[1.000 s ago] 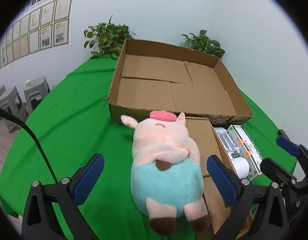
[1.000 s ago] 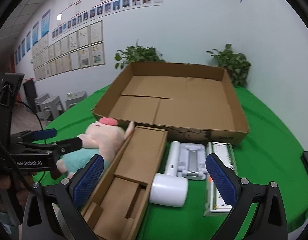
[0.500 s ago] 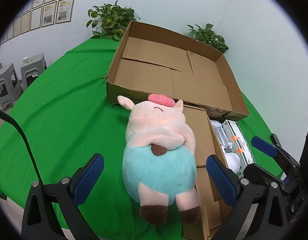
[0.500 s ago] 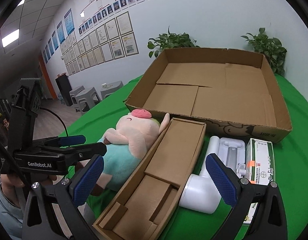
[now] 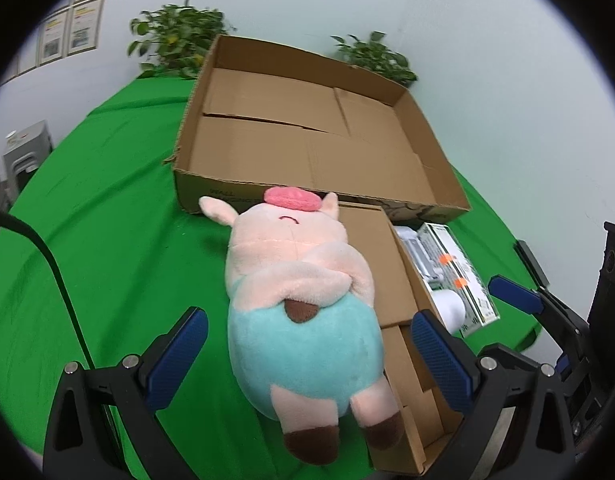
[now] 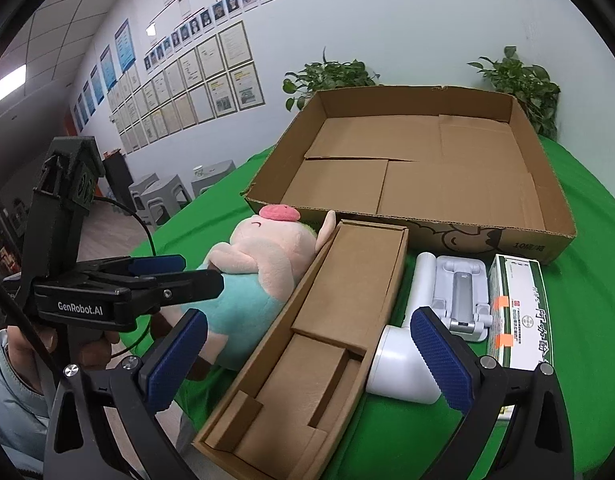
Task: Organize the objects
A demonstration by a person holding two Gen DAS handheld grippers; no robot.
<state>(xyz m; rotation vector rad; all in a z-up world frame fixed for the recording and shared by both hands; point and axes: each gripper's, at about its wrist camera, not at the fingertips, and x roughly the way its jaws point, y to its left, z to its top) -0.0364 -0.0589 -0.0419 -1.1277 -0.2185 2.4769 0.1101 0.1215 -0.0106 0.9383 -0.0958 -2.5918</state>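
A pink plush pig (image 5: 303,300) in teal trousers lies on its back on the green cloth, head towards a big open cardboard box (image 5: 307,136). My left gripper (image 5: 307,356) is open, its fingers on either side of the pig's lower body without touching. It also shows in the right wrist view (image 6: 163,272) beside the pig (image 6: 259,272). My right gripper (image 6: 307,356) is open and empty above a long narrow cardboard tray (image 6: 327,328). A white bottle (image 6: 403,352), a white folding stand (image 6: 459,296) and a green-and-white carton (image 6: 519,312) lie to its right.
The big box (image 6: 427,168) stands behind all the objects. The narrow tray (image 5: 391,304) lies tight against the pig's right side. Potted plants (image 5: 175,40) stand at the table's far edge by the wall. Stools (image 6: 163,192) stand off the table on the left.
My left gripper has come closer and lower over the pig, so its fingers now flank the teal body. My right gripper has risen and drawn nearer to the narrow tray.
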